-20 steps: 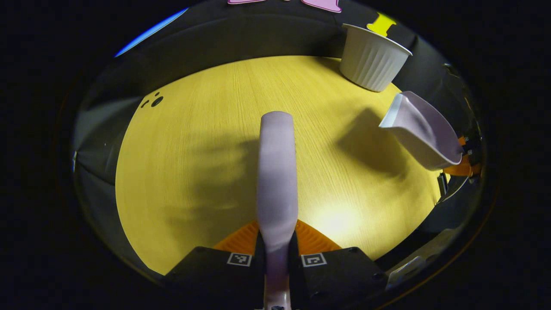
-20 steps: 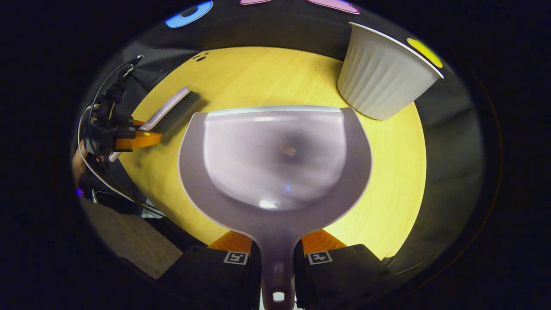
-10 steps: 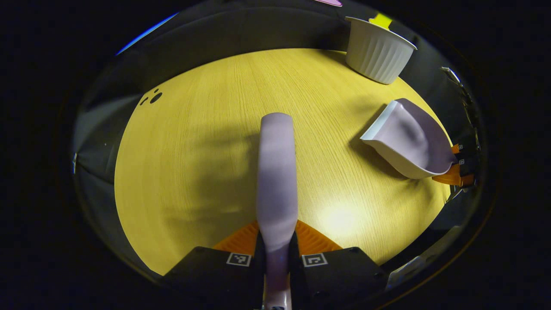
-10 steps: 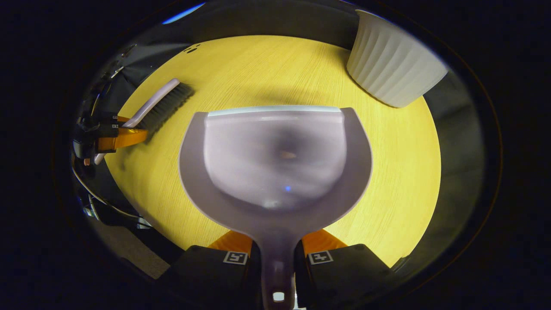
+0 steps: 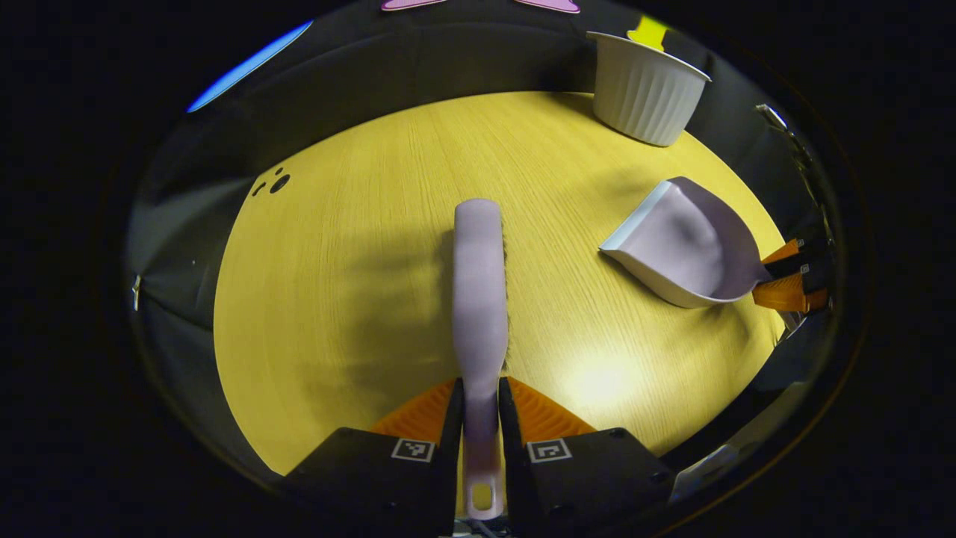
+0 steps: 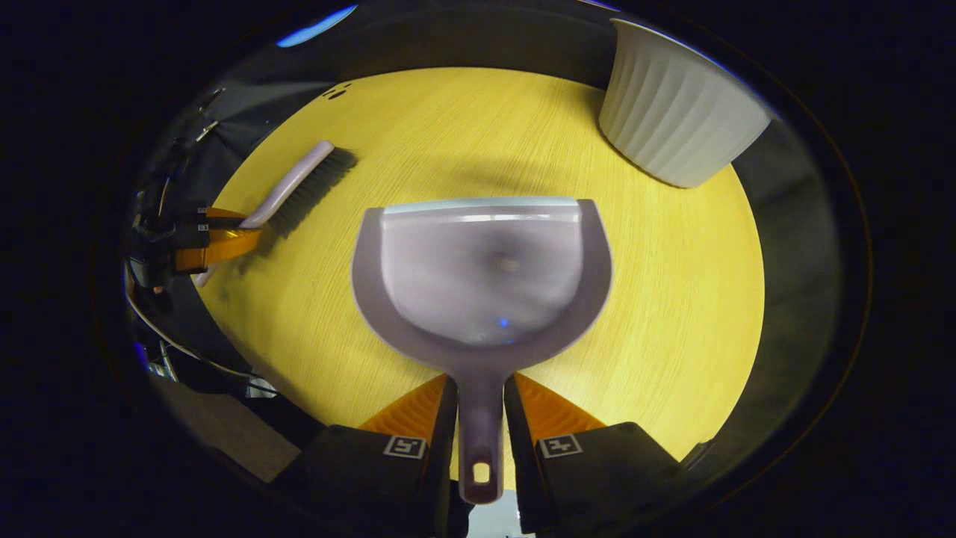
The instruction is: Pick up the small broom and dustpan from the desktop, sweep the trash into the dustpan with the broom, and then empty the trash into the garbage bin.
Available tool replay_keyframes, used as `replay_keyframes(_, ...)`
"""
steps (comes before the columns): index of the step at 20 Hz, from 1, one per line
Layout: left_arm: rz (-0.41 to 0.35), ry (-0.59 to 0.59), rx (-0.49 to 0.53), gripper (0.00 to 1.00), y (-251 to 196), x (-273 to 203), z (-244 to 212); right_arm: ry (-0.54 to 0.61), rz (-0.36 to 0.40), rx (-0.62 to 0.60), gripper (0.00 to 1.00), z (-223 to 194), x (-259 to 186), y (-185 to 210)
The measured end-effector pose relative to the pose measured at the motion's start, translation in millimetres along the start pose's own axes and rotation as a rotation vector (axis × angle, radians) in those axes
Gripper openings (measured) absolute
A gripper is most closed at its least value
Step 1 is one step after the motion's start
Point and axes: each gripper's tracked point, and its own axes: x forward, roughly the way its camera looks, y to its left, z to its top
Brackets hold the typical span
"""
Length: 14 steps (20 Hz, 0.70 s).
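broom (image 5: 479, 299) between left hand-held gripper (image 5: 479, 400) fingers

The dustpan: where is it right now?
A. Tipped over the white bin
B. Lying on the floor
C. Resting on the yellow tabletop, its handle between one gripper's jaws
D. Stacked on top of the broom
C: the dustpan rests on the yellow tabletop, its handle between the right gripper's jaws, apart from the white bin and the broom.
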Motion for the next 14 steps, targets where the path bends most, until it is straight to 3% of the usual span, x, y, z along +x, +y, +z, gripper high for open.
replay_keyframes(1,-0.001,-0.004,-0.003,0.30,0.6,-5.1,-0.9,-0.015,0.006,0.003,0.36,1.6,-6.4,1.4)
replay_keyframes(2,-0.003,-0.008,-0.011,0.31,0.7,-9.3,-0.3,-0.034,0.010,0.007,0.40,3.6,-14.4,2.1)
replay_keyframes(3,-0.005,-0.014,-0.020,0.31,-1.2,-14.0,-0.4,-0.055,0.013,0.010,0.34,6.8,-21.9,2.5)
replay_keyframes(4,-0.004,-0.024,-0.025,0.31,-2.4,-20.0,0.7,-0.078,0.013,0.011,0.39,10.4,-29.9,3.0)
replay_keyframes(6,0.008,-0.056,-0.028,0.31,-2.4,-34.5,6.7,-0.138,0.017,0.008,0.39,20.9,-43.6,5.9)
replay_keyframes(8,0.010,-0.123,-0.031,0.31,-4.0,-51.9,23.6,-0.208,0.012,-0.006,0.39,34.5,-57.7,6.6)
replay_keyframes(9,0.011,-0.165,-0.032,0.31,-4.8,-62.3,33.4,-0.245,0.005,-0.014,0.44,41.5,-64.5,7.2)
replay_keyframes(13,-0.040,-0.352,-0.039,0.31,-21.5,-105.7,81.4,-0.398,-0.008,-0.037,0.34,77.4,-96.1,10.2)
replay_keyframes(14,-0.056,-0.401,-0.049,0.28,-25.3,-117.6,94.8,-0.438,-0.014,-0.043,0.39,87.3,-103.9,9.9)
